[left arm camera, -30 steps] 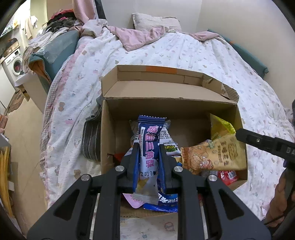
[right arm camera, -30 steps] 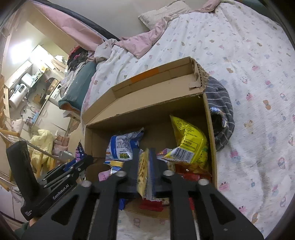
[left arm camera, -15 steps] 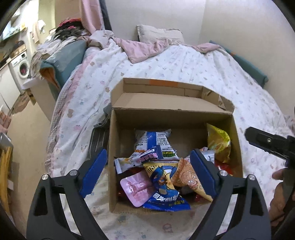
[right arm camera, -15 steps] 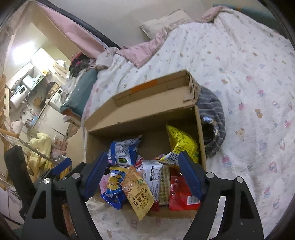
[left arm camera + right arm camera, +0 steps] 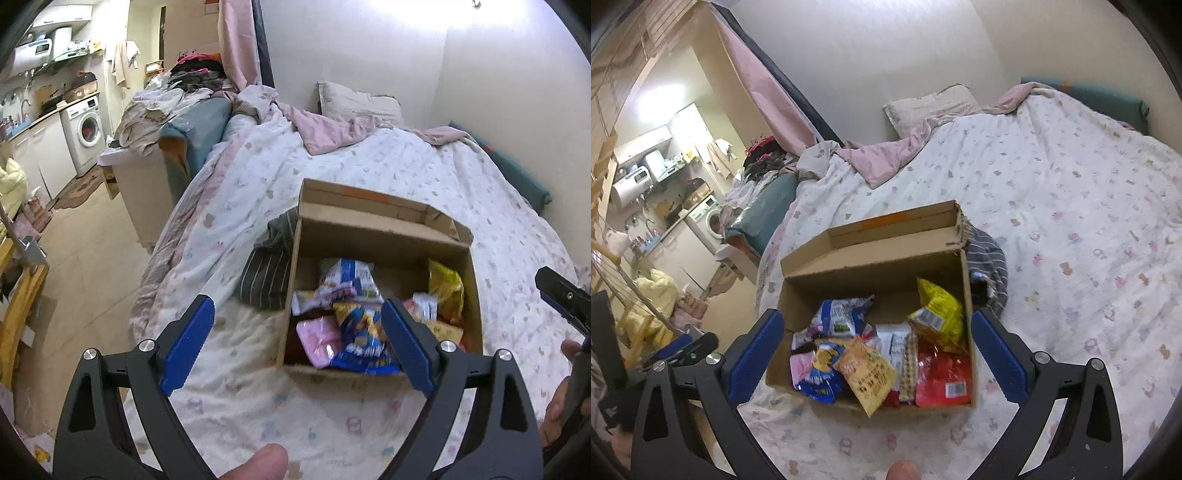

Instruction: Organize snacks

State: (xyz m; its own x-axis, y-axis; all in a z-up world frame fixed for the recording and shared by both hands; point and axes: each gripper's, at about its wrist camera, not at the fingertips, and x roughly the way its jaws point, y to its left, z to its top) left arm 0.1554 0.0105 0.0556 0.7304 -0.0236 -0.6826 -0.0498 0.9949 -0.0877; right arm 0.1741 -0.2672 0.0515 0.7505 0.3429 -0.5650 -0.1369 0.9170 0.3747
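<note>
An open cardboard box (image 5: 380, 236) (image 5: 871, 266) sits on the bed, filled with several snack packets. Among them are a yellow bag (image 5: 938, 314), a red packet (image 5: 943, 376), an orange packet (image 5: 866, 373), a blue and white bag (image 5: 842, 317) and a pink packet (image 5: 319, 338). My left gripper (image 5: 295, 341) is open and empty, held back from the box's front left. My right gripper (image 5: 875, 354) is open and empty, above the box's front edge. The right gripper's tip shows in the left wrist view (image 5: 561, 295).
The bed (image 5: 1071, 206) has a white patterned quilt, a pink blanket (image 5: 886, 155) and a pillow (image 5: 358, 103). A dark striped cloth (image 5: 269, 273) lies beside the box. A laundry pile and a washing machine (image 5: 86, 129) stand at the left, across the floor.
Both grippers let go of their snack packets into the box, opened wide and pulled back and up from it. The left view swung leftward.
</note>
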